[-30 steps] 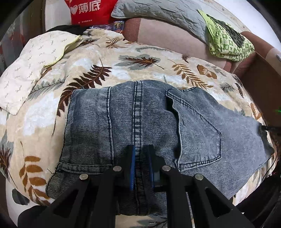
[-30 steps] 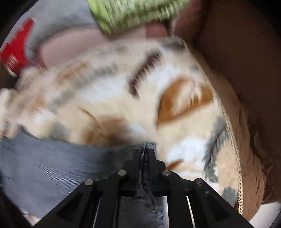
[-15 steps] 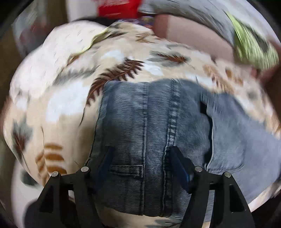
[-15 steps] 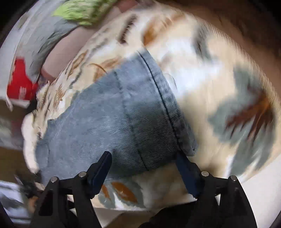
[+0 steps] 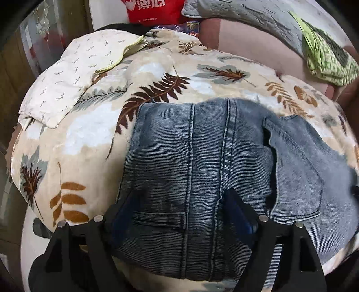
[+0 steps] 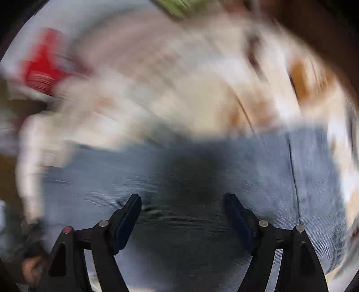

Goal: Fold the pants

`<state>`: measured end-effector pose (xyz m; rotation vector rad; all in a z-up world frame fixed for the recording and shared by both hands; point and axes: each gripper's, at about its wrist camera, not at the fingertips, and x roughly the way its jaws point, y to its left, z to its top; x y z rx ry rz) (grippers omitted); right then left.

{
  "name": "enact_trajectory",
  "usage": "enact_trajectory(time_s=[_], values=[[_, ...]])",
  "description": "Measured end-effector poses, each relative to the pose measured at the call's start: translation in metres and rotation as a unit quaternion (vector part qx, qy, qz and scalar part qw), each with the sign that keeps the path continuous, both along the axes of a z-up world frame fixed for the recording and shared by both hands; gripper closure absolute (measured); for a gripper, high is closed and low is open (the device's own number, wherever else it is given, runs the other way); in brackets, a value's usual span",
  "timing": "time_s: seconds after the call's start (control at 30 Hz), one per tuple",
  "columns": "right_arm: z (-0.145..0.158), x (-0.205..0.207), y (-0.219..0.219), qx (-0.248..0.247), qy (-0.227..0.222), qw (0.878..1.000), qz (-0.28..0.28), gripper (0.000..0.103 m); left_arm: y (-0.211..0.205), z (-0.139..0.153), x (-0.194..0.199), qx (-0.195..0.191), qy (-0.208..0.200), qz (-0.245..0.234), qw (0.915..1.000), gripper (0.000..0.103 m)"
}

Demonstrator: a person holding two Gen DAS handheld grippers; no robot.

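The blue-grey jeans (image 5: 202, 157) lie folded flat on a leaf-patterned blanket (image 5: 89, 134), back pocket (image 5: 296, 175) toward the right. My left gripper (image 5: 179, 202) is open and empty, jaws spread just above the near waistband edge of the jeans. In the blurred right wrist view the jeans (image 6: 202, 179) fill the lower half. My right gripper (image 6: 182, 202) is open and empty, held over the denim.
A white patterned pillow (image 5: 74, 76) lies at the blanket's far left. A red bag (image 5: 154, 9), a grey quilt (image 5: 242, 13) and a green cloth (image 5: 327, 56) sit at the back. A brown sofa side (image 5: 350, 94) rises at right.
Both grippers were shut on the jeans a second ago; both have let go and opened. The left has drawn back slightly; the right has swung across over the denim, still in fast motion.
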<state>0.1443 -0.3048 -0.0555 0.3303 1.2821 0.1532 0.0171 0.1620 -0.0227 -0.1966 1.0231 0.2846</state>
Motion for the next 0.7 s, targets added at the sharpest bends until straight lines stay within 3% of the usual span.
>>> enact_trajectory(time_s=[0.03, 0.17, 0.27, 0.37, 0.43, 0.47, 0.53, 0.6, 0.7], values=[[0.01, -0.001, 0.002, -0.005, -0.022, 1.0, -0.009, 0.025, 0.002, 0.007, -0.005, -0.004, -0.01, 0.003, 0.9999, 0.022], [0.065, -0.002, 0.048, -0.01, -0.083, 0.995, 0.046, 0.025, -0.002, 0.036, -0.019, 0.001, -0.08, 0.006, 0.9968, 0.022], [0.09, 0.005, 0.108, 0.015, -0.114, 0.984, 0.133, 0.025, -0.011, 0.043, -0.017, -0.001, -0.105, -0.018, 0.9943, 0.021], [0.086, 0.023, 0.168, 0.023, -0.119, 0.973, 0.197, 0.025, -0.023, 0.031, -0.005, 0.012, -0.083, -0.04, 0.9957, 0.021], [0.078, 0.037, 0.198, 0.042, -0.115, 0.967, 0.221, 0.025, -0.027, 0.005, 0.004, 0.047, -0.019, -0.038, 0.998, 0.02], [0.071, 0.045, 0.211, 0.074, -0.104, 0.963, 0.237, 0.025, -0.024, -0.008, 0.007, 0.037, -0.007, -0.035, 0.9987, 0.018], [0.042, 0.063, 0.233, 0.122, -0.055, 0.957, 0.259, 0.027, -0.021, -0.01, 0.003, 0.034, -0.023, -0.024, 0.9989, 0.013], [0.007, 0.085, 0.241, 0.099, -0.025, 0.966, 0.238, 0.031, -0.022, -0.009, 0.002, 0.042, -0.024, -0.031, 0.9983, 0.013], [0.014, 0.09, 0.219, 0.147, -0.039, 0.974, 0.166, 0.031, -0.019, -0.007, 0.0, 0.033, -0.03, -0.031, 0.9985, 0.013]])
